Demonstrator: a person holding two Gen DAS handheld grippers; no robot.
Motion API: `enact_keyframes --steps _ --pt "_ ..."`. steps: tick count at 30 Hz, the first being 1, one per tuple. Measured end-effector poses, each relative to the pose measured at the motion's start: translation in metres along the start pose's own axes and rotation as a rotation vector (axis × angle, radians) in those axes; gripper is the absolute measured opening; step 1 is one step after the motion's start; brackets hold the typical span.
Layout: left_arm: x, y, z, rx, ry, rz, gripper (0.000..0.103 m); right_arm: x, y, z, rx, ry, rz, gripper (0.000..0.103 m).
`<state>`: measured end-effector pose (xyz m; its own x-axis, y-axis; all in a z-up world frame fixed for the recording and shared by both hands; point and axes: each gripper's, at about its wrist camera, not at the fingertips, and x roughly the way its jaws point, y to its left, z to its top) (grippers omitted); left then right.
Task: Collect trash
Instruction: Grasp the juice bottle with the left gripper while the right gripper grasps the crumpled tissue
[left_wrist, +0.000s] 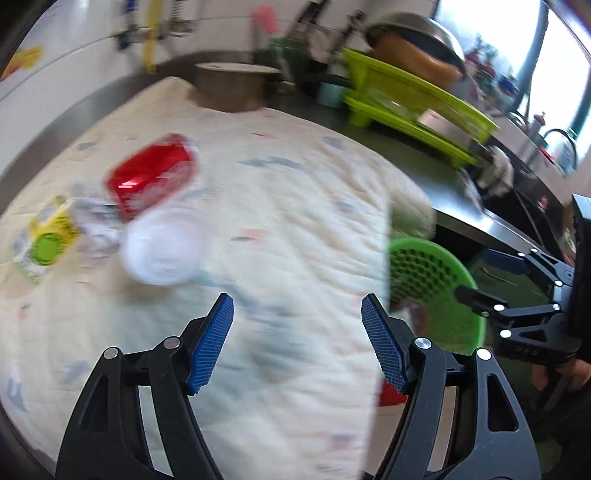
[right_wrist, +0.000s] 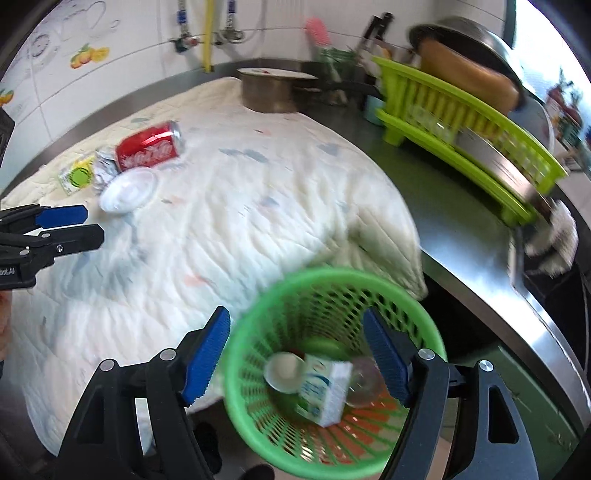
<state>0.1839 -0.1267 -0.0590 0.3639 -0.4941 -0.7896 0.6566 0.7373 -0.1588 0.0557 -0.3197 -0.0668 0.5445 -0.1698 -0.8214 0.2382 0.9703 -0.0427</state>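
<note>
A steel kitchen counter (right_wrist: 476, 258) runs along a white tiled wall (right_wrist: 122, 70), and most of it lies under a pale quilted cloth (right_wrist: 236, 221) with faint blue and pink marks. At the far right of the counter stands a lime-green dish rack (right_wrist: 461, 122) holding a large steel bowl (right_wrist: 476, 37) tipped over an orange-brown vessel. Behind the cloth, near the wall, sits a round steel pot with a flat lid (right_wrist: 271, 88).

Below the cloth's near right corner is a green mesh wastebasket (right_wrist: 258, 369), its mouth facing up. Inside it lie a white and blue carton (right_wrist: 325, 387), a white round cup or lid (right_wrist: 284, 369) and a clear plastic piece (right_wrist: 364, 380).

The trash not yet collected sits together at the far left of the cloth: a red cola can (right_wrist: 149, 149) on its side, a crumpled foil ball (right_wrist: 103, 170) touching it, a white plastic lid (right_wrist: 129, 190) just in front, and a yellow pouch with a green round cap (right_wrist: 77, 175) at the left end.

The right gripper (right_wrist: 295, 354) hangs over the basket with its blue pads spread wide and nothing between them. The left gripper (left_wrist: 297, 341) hovers over bare cloth, well short of the trash, its jaws likewise spread and empty.
</note>
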Motion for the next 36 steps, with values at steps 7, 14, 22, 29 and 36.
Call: enact_keyframes --steps 7,14,22,29,36 --pt "-0.033 0.099 0.019 -0.07 -0.063 0.171 0.076 0.015 0.054 0.041 -0.077 -0.028 0.06 0.072" --pt "-0.042 0.177 0.041 -0.076 -0.069 0.29 0.078 0.026 0.114 0.081 -0.169 -0.053 0.122 0.072" --pt "-0.008 0.22 0.055 0.066 0.008 0.324 0.078 0.038 0.187 0.122 -0.262 -0.071 0.208 0.072" --pt "0.023 0.248 0.061 0.088 0.063 0.269 0.078 0.057 0.222 0.145 -0.286 -0.064 0.26 0.072" --pt "0.028 0.264 0.06 0.046 0.036 0.252 0.064 0.079 0.241 0.167 -0.273 -0.051 0.301 0.065"
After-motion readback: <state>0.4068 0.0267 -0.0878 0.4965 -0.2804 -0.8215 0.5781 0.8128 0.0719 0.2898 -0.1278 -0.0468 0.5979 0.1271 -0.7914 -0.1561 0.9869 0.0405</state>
